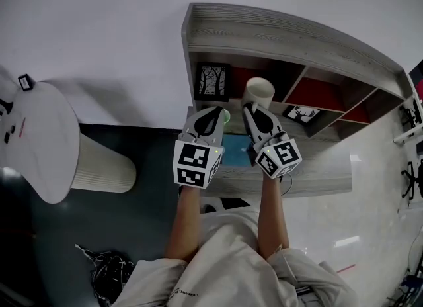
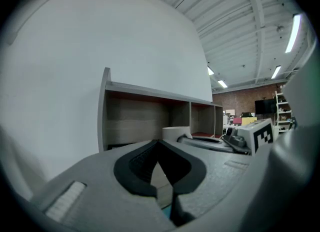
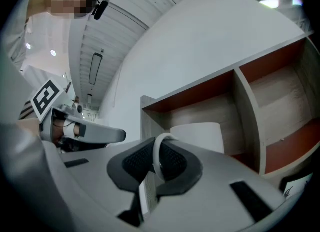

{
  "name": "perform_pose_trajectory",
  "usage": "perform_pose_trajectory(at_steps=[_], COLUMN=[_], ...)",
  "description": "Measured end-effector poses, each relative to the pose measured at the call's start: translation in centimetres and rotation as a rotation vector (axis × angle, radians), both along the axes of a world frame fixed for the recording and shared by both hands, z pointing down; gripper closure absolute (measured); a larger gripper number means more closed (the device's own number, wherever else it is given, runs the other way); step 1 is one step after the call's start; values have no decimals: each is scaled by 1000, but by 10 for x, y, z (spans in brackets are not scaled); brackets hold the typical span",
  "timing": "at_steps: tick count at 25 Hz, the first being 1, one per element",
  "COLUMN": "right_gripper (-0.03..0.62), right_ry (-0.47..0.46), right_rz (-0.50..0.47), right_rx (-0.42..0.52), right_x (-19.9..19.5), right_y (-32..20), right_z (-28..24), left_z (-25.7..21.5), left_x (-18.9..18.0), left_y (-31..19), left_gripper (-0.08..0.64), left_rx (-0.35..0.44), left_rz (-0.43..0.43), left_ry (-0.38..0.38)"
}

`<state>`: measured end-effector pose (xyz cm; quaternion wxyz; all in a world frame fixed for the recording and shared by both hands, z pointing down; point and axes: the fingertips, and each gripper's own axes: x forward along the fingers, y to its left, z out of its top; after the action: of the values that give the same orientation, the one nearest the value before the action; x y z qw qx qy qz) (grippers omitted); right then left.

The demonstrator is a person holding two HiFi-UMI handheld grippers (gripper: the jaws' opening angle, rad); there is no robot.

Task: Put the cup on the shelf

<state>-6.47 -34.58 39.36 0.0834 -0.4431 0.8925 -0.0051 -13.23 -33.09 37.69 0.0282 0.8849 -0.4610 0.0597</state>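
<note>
— Where's the cup (image 1: pixel 259 92)?
— Clamped by its handle in the right tongs (image 3: pixel 156 162), before the shelf (image 1: pixel 277 31). Left tongs (image 2: pixel 159 162) closed, empty.
— Handling?
— Stiff, light, probably breakable; held by the handle, it may swing.

Head cam looks steeply down on shelf (image 1: pixel 284 31); both gripper cams face it near-level, close.

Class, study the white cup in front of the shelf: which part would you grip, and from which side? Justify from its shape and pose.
Grip the handle, coming in level from the side away from the shelf. The cup is upright with its thin loop handle turned that way, narrow enough to pinch. The right gripper is shut on it so. The wide body would likely need wider jaws.
</note>
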Motion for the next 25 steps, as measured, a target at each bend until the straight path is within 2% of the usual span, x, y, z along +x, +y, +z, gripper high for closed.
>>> perform_pose_trajectory(at_steps=[5, 8, 11, 18, 22, 25], right_gripper=[561, 561, 561, 561, 561, 560], right_ry=[21, 12, -19, -76, -33, -6], right_rz=[32, -3, -42, -64, -64, -75], right_rx=[61, 72, 47, -6, -91, -112], right_x=[9, 5, 2, 9, 7, 5], right_y=[-17, -27, -35, -50, -60, -68], right_z=[2, -2, 2, 13, 25, 28], left_z=[-1, 3, 5, 16, 24, 31], left_x=[9, 15, 16, 7, 6, 8], left_y=[-24, -36, -46, -61, -64, -66], left_gripper=[549, 549, 549, 549, 549, 549], left_rx=[4, -6, -14, -13, -35, -38], left_rz=[9, 6, -5, -72, -82, -85], left_ry=[6, 3, 2, -12, 8, -6])
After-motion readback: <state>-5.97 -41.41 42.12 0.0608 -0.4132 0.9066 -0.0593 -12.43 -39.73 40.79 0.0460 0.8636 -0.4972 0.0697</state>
